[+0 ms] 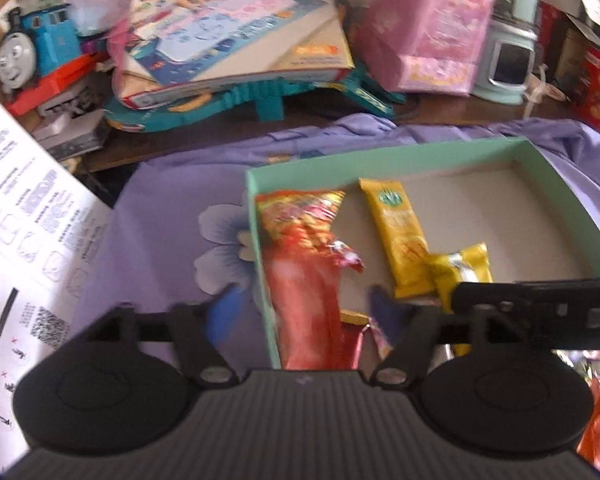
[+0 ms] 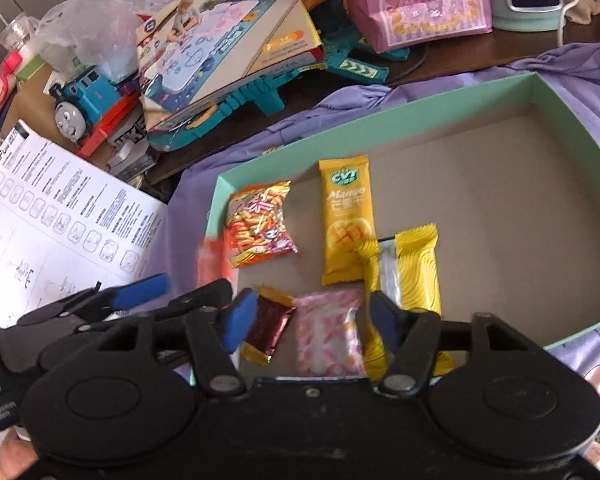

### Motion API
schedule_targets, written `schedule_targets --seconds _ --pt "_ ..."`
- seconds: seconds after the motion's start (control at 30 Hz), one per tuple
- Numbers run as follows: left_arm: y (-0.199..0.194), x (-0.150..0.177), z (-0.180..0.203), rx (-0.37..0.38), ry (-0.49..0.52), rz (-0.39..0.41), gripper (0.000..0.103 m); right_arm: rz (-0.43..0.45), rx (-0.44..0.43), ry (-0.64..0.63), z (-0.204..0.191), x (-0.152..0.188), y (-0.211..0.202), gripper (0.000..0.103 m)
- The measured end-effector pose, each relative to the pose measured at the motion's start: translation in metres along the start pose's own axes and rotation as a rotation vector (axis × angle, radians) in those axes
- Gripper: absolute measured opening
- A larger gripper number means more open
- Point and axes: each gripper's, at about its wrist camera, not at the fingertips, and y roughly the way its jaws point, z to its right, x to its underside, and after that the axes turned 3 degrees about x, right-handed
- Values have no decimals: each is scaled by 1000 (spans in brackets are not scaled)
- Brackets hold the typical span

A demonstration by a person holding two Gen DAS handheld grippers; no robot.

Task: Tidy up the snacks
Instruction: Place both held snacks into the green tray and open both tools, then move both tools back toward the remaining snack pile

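Your left gripper (image 1: 302, 308) is spread wide, nothing between its blue pads; it hangs over the near-left corner of the box (image 1: 380, 156), straddling the box's left wall. Your right gripper (image 2: 314, 316) is also spread and holds nothing; its pads sit either side of two small packets at the box's near edge.

The box is shallow, mint-green on its walls with a plain grey-brown floor; it rests on a purple cloth (image 1: 168, 208) printed with flowers. Inside, the snacks cluster toward the left and near side; the far right of the floor is bare. The chips bag (image 2: 260, 224) is orange-red and glossy, lying by the left wall. Beside it lies the mango bar (image 2: 346, 222), a long yellow wrapper with a green logo. A yellow packet (image 2: 418, 272) touches the bar's lower end. Between your right pads lie a dark red packet (image 2: 270, 326) with gold ends and a pink-speckled packet (image 2: 328, 334), side by side.

A paper sheet (image 2: 60, 216) lies left of the box.
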Motion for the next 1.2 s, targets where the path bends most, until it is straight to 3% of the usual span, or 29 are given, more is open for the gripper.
schedule_targets --seconds 0.07,0.2,0.43,0.57,0.63,0.93,1.2 --pt "-3 0 -2 -2 -10 6 92 20 13 9 2 1 -4 83" --pt "-8 -1 -1 -23 5 19 99 37 21 8 2 3 -12 84" --pt "-28 6 5 -25 14 30 101 55 22 -3 2 13 -30 85" --pt "-43 14 8 -17 15 37 102 76 40 -9 3 21 -43 96" --pt "-51 19 11 -9 18 39 103 85 39 -8 5 26 -52 96" --pt "-88 63 19 15 44 34 103 89 41 -20 10 61 -84 96" --pt "-82 118 26 38 67 -50 103 23 47 -8 22 110 -86 96"
